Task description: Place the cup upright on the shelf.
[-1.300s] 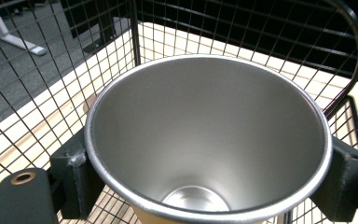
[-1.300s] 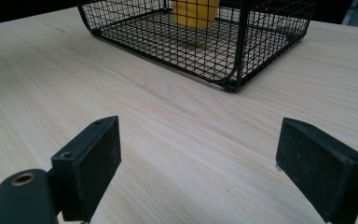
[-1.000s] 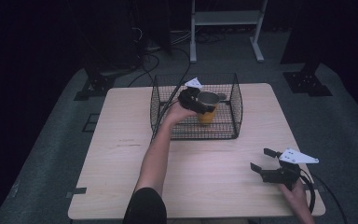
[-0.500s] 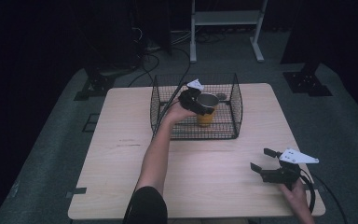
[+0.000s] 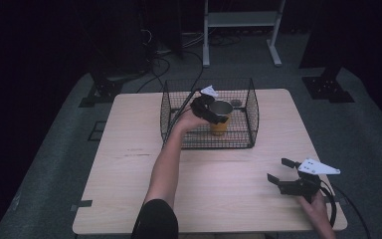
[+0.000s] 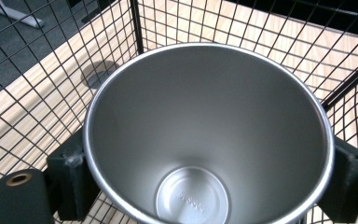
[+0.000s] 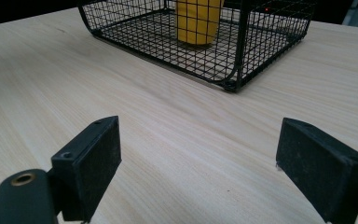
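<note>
A pale wood-grain tabletop stands in a dim room on grey carpet, with a white metal frame beyond its far edge, dark stands at either side and black cables trailing on the floor behind. A black wire basket sits on the far middle of the tabletop. Inside it stands a cup with a yellow outer wall and a bare steel interior; in the right gripper view its yellow base rests on the basket's mesh floor, seen through the near wall of the basket. The person's left arm reaches forward over the basket's near wall, and the left gripper is at the cup's rim. In the left gripper view the camera looks straight down into the steel cup, stamped lettering on its bottom too small to read, and the black fingers sit against the cup's outside wall on either side, closed around it, with the basket mesh and wood beyond. The right gripper is held low over the near right corner of the tabletop, well apart from the basket; in its own view its fingers stand wide apart with nothing between them, over the bare tabletop.
</note>
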Tool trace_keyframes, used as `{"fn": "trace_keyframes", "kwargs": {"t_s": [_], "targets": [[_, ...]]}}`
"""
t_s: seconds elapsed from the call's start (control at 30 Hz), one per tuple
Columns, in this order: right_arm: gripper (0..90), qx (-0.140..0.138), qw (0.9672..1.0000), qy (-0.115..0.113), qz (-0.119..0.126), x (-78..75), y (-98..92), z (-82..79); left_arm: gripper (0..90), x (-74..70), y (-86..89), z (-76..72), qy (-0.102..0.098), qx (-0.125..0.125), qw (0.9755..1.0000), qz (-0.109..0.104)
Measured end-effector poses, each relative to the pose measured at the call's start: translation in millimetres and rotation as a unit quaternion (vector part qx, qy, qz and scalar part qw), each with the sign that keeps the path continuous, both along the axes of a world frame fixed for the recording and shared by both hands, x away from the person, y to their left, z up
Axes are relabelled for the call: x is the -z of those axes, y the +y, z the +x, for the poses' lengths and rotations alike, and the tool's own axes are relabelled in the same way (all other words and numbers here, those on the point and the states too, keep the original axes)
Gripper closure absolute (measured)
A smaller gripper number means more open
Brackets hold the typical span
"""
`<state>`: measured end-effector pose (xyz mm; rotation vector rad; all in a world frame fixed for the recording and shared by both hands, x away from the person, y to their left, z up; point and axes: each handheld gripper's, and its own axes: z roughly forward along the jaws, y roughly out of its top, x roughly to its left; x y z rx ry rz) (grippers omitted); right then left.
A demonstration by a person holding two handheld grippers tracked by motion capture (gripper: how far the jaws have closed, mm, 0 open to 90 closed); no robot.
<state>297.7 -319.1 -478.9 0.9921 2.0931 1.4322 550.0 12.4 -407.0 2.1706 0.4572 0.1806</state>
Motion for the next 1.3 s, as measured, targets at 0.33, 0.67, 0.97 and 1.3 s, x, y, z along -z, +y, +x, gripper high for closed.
{"fn": "trace_keyframes", "kwargs": {"t_s": [0.33, 0.67, 0.97, 1.3], "targets": [[12.9, 0.000, 1.0000, 0.000, 0.000, 0.0, 0.0, 0.0, 7.1, 0.6, -1.5, -0.7, -0.006, 0.000, 1.0000, 0.006], [12.9, 0.000, 1.0000, 0.000, 0.001, 0.0, -0.1, 0.0, 4.0, -2.5, -2.8, -2.8, -0.015, 0.001, 0.9999, 0.000], [12.9, 0.000, 1.0000, 0.001, 0.001, 0.0, -0.3, 0.0, 2.2, -10.2, -2.7, -4.7, -0.039, -0.006, 0.9990, -0.020], [12.9, 0.001, 1.0000, 0.000, 0.002, 0.0, -0.5, 0.1, 2.1, -20.9, -0.5, -7.3, -0.062, -0.014, 0.9971, -0.041]]}}
